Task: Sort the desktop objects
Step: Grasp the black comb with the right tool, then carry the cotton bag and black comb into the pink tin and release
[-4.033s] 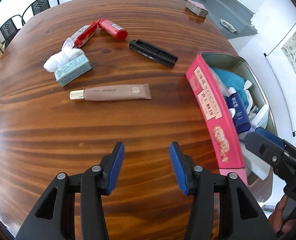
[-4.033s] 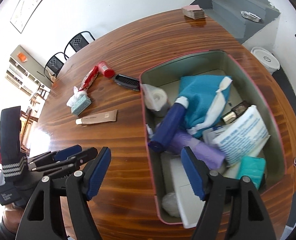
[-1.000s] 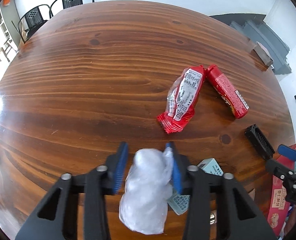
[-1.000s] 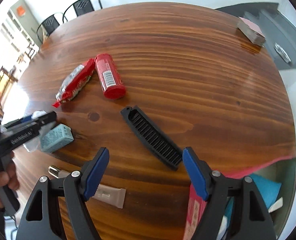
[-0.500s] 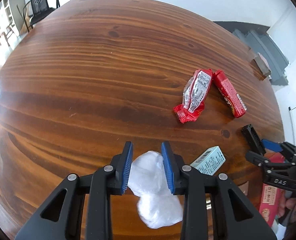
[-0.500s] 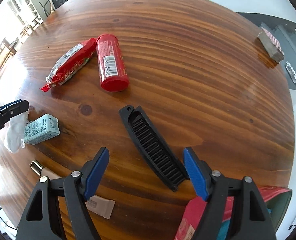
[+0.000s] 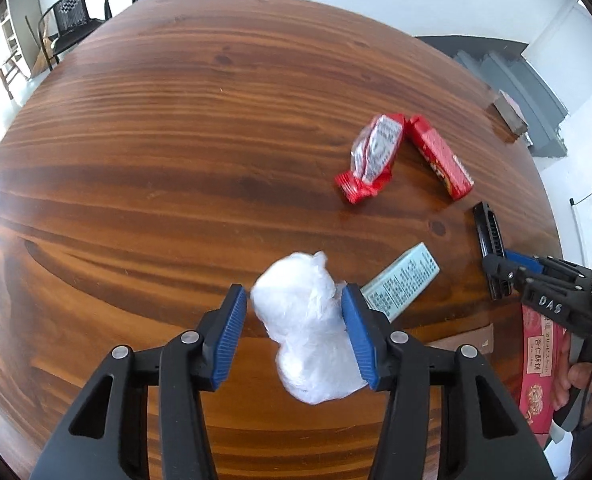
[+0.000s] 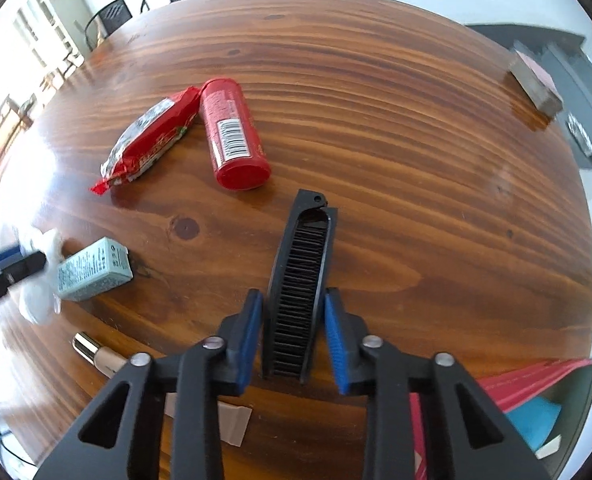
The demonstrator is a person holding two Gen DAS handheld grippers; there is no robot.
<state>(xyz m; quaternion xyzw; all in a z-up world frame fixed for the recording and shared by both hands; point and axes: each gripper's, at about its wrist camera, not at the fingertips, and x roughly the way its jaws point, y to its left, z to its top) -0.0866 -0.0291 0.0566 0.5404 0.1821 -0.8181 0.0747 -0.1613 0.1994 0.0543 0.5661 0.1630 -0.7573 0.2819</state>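
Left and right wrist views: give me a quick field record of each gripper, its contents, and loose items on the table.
left gripper: jaws opening, white plastic bag between them
right gripper: jaws closing around black comb, small gaps at both pads
loose on table: red snack packet, red canister, pale green box, beige tube
bin: pink box at table edge

- Far half of the wooden table (image 7: 184,92) is wide open, loads of room.
- Red snack packet (image 7: 370,158) and red tube (image 7: 440,158) sit touching, blocking mid-right.
- Pink box (image 7: 536,364) walls off the right edge.
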